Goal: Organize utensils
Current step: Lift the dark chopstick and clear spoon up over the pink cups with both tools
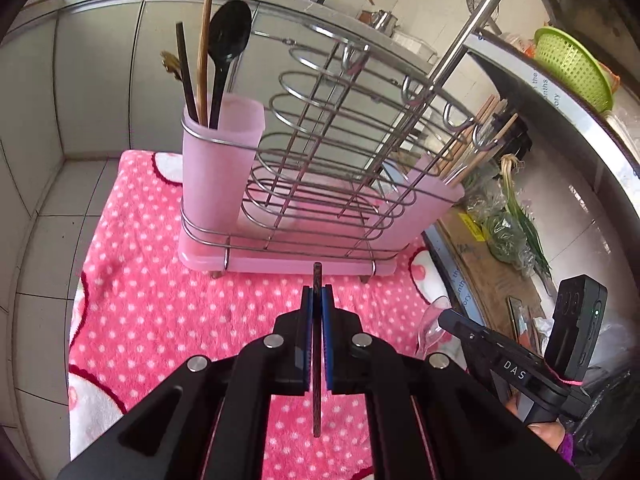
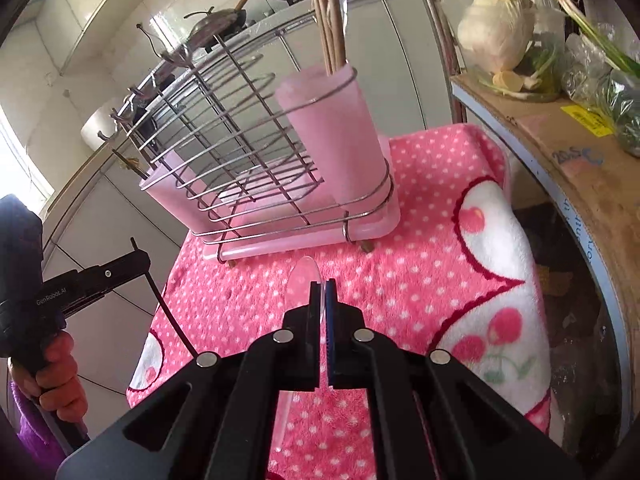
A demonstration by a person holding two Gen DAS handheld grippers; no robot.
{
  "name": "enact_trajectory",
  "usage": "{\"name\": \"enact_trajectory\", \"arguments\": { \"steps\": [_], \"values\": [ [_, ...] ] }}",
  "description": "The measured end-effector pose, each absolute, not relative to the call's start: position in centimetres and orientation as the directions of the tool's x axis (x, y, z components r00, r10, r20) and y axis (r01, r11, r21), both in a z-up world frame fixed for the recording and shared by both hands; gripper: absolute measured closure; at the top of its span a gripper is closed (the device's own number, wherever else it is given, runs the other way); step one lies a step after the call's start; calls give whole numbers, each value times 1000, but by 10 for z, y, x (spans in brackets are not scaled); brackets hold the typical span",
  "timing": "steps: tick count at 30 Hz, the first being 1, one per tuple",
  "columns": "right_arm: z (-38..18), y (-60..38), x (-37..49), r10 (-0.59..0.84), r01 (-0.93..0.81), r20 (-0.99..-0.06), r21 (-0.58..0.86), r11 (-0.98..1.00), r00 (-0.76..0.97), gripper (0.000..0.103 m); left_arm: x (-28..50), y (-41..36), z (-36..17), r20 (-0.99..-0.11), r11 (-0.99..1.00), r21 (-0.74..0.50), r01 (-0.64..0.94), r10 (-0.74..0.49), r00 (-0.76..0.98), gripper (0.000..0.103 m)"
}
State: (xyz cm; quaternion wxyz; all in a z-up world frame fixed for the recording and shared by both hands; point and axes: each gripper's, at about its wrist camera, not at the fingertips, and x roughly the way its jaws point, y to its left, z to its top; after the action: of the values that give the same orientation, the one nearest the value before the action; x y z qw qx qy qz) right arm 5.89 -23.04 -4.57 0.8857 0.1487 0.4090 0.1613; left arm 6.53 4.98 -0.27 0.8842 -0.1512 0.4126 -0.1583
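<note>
Left gripper (image 1: 317, 296) is clamped on a dark chopstick (image 1: 317, 360), blue pads pinching it mid-shaft; the stick runs straight along the gripper axis, tip poking out at 12 o'clock and the tail hanging back toward 6. Right gripper (image 2: 324, 290) is pinched on a clear plastic spoon (image 2: 306, 276): bowl sticks out past the fingertips toward 11 o'clock, handle trails down under the jaws toward 7. Both items are lifted above the pink polka-dot towel (image 1: 160, 300), not touching it. In the right wrist view the left gripper shows at 9 o'clock with the chopstick slanting down from it, a person's hand (image 2: 60, 376) around its handle. In the left wrist view the right gripper sits at 4 o'clock, spoon bowl faintly visible just beside its tip. At 12 o'clock from the left gripper stands the wire utensil rack (image 1: 320, 152) on a pink tray, resting on the towel. Its left pink cup (image 1: 220, 160) holds a black spoon (image 1: 228, 36), a wooden utensil and dark chopsticks, all upright. Its right pink cup (image 2: 336, 136) holds light wooden chopsticks (image 2: 328, 12). Bagged greens (image 1: 512, 224) lie on a cardboard box at 3 o'clock; a green basket (image 1: 572, 64) is at 2 o'clock.
</note>
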Motion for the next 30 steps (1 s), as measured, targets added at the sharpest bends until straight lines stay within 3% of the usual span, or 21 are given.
{"name": "enact_trajectory", "arguments": {
  "steps": [16, 30],
  "values": [
    [42, -229, 44, 312, -213, -482, 251, 944, 818, 101, 52, 61, 64, -530, 910, -383, 158, -356, 770, 99],
    [123, -244, 73, 226, -177, -301, 181, 967, 926, 101, 70, 97, 140, -400, 934, -343, 98, -240, 885, 99]
  ]
}}
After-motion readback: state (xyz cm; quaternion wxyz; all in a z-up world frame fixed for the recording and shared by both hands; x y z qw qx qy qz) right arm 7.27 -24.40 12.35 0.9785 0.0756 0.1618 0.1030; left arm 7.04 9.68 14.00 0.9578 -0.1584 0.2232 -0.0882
